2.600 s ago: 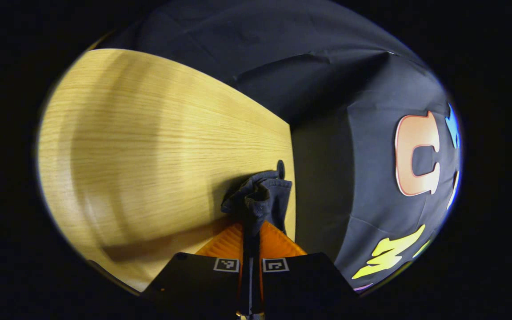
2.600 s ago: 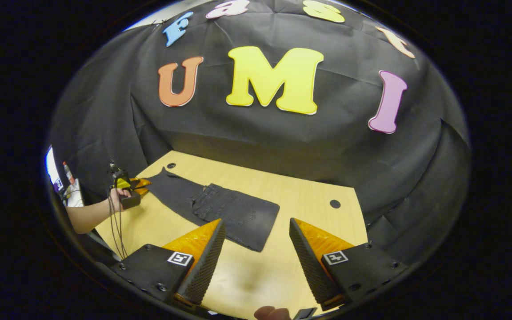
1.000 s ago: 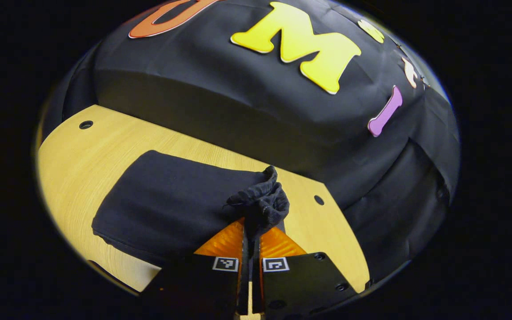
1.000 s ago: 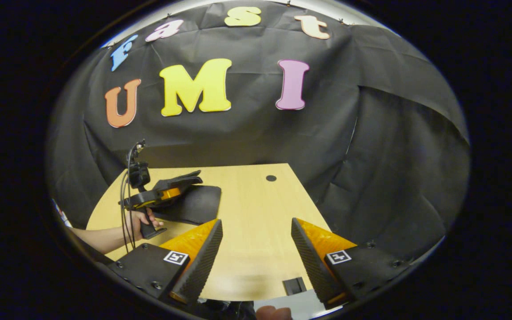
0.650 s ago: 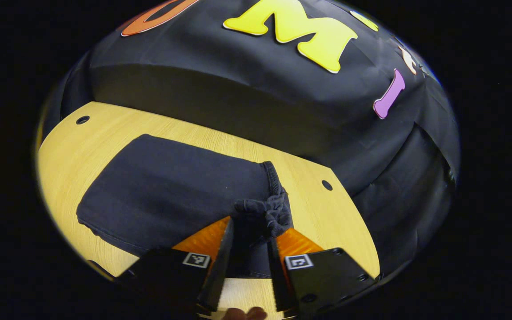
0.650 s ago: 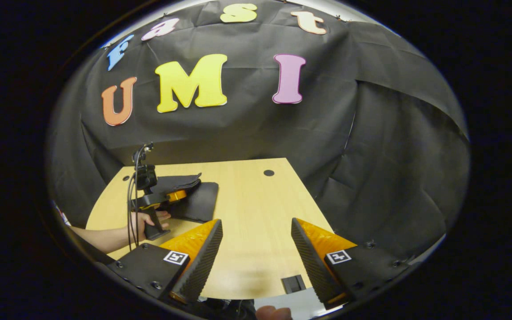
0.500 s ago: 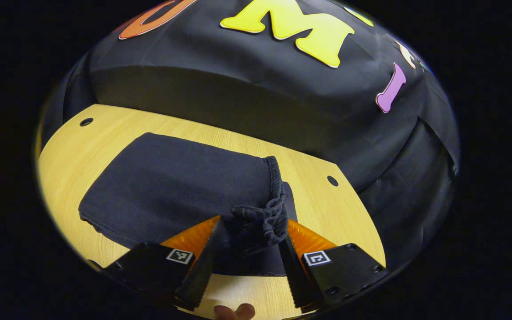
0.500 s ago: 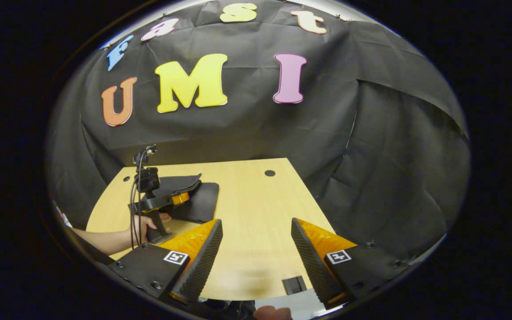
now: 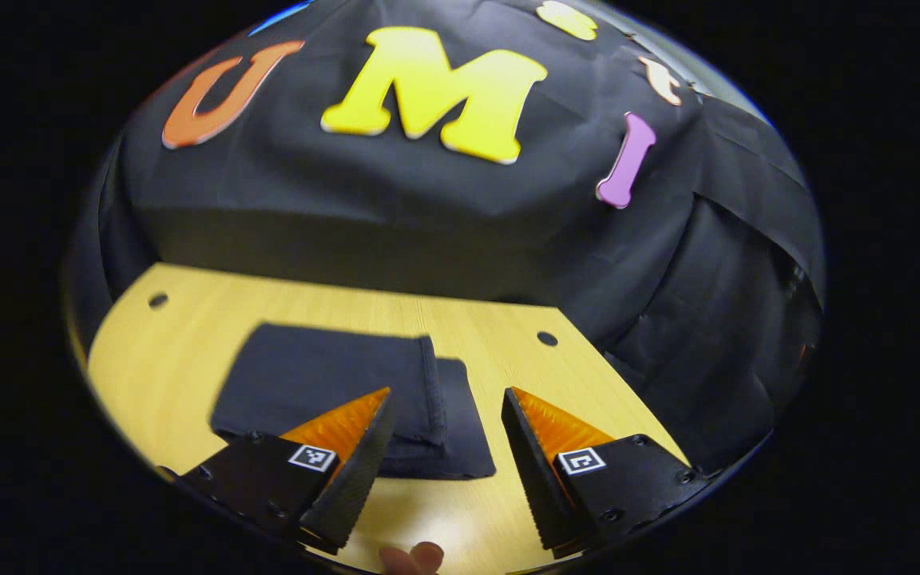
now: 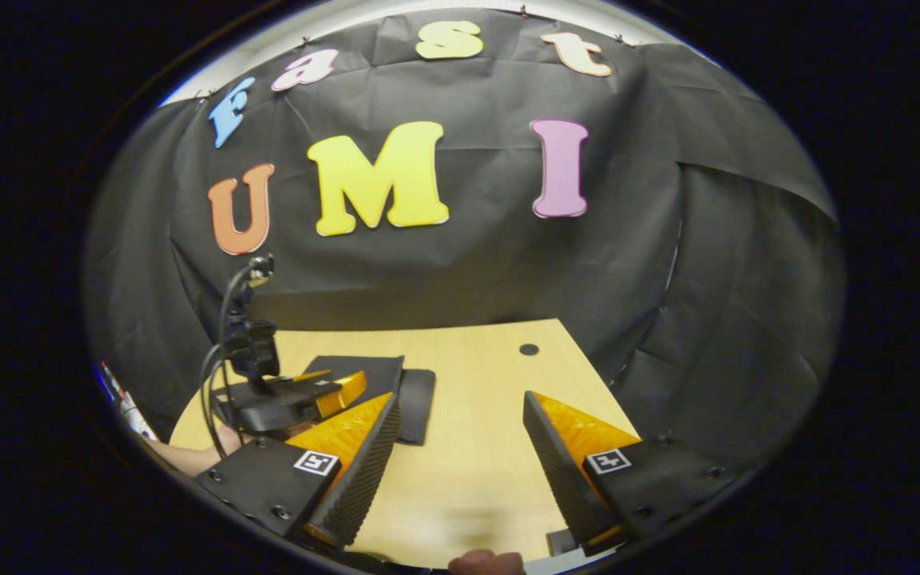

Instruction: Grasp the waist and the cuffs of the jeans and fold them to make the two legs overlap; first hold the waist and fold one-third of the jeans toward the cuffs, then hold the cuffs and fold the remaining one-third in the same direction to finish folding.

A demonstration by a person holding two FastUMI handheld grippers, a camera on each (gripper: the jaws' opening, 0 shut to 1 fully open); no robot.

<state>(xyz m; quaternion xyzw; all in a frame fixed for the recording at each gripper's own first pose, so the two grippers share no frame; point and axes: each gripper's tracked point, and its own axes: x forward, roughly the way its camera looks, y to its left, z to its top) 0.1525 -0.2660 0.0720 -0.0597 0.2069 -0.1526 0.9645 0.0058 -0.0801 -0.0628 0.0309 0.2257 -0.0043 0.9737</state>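
Your left claw [image 9: 444, 447] stands spread wide and holds nothing; the jeans [image 9: 332, 383] lie beyond its tips, not between them. Your right claw [image 10: 460, 455] is likewise spread and bare, poised above bare wood well to the side of the cloth.

The jeans rest on the desk [image 9: 172, 351] as a flat dark bundle, toward its left half in the left gripper view. The top layer ends in a stitched hem [image 9: 428, 383], and a narrow strip of the lower layer pokes out past it. In the right gripper view the same bundle [image 10: 396, 383] lies just ahead of the left claw's body.

By the look of it, the last fold is laid and little remains beyond drawing both claws away.

What could spoil it from here:
- The left claw's tips sit low and near the front edge of the bundle. Swing sideways or dip as you leave, and a ribbed finger [image 9: 348, 487] may snag the hem and peel the top layer open.
- The layers do not line up exactly. Nudge them to tidy that strip and you may push the whole stack askew, since denim slides readily on smooth wood.
- The left claw's cable [image 10: 224, 319] hangs close above the cloth and could drag across it.
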